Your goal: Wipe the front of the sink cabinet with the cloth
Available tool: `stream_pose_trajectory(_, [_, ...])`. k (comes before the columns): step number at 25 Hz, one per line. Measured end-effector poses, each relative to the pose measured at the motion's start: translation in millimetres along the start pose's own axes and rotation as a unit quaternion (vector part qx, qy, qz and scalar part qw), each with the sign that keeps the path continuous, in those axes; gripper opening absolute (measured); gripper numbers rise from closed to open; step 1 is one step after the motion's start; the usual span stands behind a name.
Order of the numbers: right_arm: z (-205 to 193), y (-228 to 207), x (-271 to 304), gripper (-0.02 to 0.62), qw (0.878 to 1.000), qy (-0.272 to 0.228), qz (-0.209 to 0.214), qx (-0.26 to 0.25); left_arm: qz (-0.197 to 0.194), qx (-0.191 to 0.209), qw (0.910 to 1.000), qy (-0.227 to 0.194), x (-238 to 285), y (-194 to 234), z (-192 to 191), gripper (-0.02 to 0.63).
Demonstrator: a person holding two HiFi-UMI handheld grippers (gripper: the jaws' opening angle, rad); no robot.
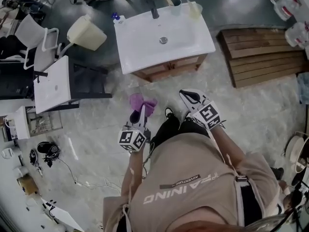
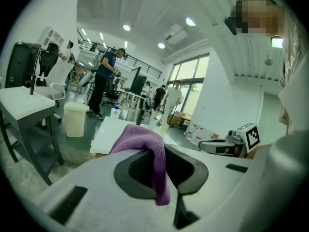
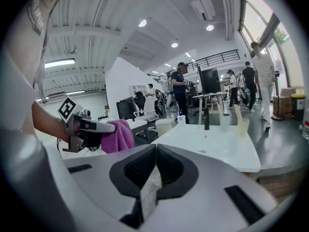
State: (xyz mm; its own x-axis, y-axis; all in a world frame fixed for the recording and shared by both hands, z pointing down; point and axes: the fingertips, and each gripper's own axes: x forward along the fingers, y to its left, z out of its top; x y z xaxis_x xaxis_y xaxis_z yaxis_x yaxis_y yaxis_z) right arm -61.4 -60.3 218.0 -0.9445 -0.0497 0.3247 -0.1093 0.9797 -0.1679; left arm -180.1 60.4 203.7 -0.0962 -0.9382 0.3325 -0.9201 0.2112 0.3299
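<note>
The white sink [image 1: 164, 37] sits on a wooden cabinet [image 1: 169, 67] at the top middle of the head view. A purple cloth [image 1: 141, 102] hangs from my left gripper [image 1: 140, 109], which is shut on it and held over the floor a short way in front of the cabinet. In the left gripper view the cloth [image 2: 145, 139] drapes over the closed jaws of the left gripper [image 2: 159, 166]. My right gripper [image 1: 187, 95] is beside it, to the right, also short of the cabinet. Its jaws in the right gripper view [image 3: 155, 166] are pressed together with nothing held.
A beige bin [image 1: 87, 33] and a white desk [image 1: 52, 83] stand left of the sink. A wooden pallet [image 1: 263, 54] lies to the right. Cups [image 1: 176, 4] and a blue-capped bottle [image 1: 117, 18] stand on the sink's back edge. Cables [image 1: 46, 153] lie on the floor at left.
</note>
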Motion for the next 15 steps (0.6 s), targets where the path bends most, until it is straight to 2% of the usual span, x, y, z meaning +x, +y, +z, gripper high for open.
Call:
stream_pose_trajectory(4, [12,5,12,0.012,1.0,0.015,-0.005,-0.007,-0.027,0.003,0.9996,0.0,18,7,2,0.037])
stream_pose_trajectory(8, [33,5,34,0.012,0.999,0.021,-0.022,-0.018,-0.052,0.019,0.9985,-0.007,34,19,21,0.037])
stream_pose_trajectory(12, [63,8,61,0.012,0.999,-0.005,-0.035,-0.031,-0.088,0.046,0.9951,-0.003,45,34,29,0.037])
stream_pose_trajectory(15, [74,7,73,0.012,0.998,-0.013,-0.045,-0.039,-0.105,0.051,0.9931,0.001,55,40,33,0.037])
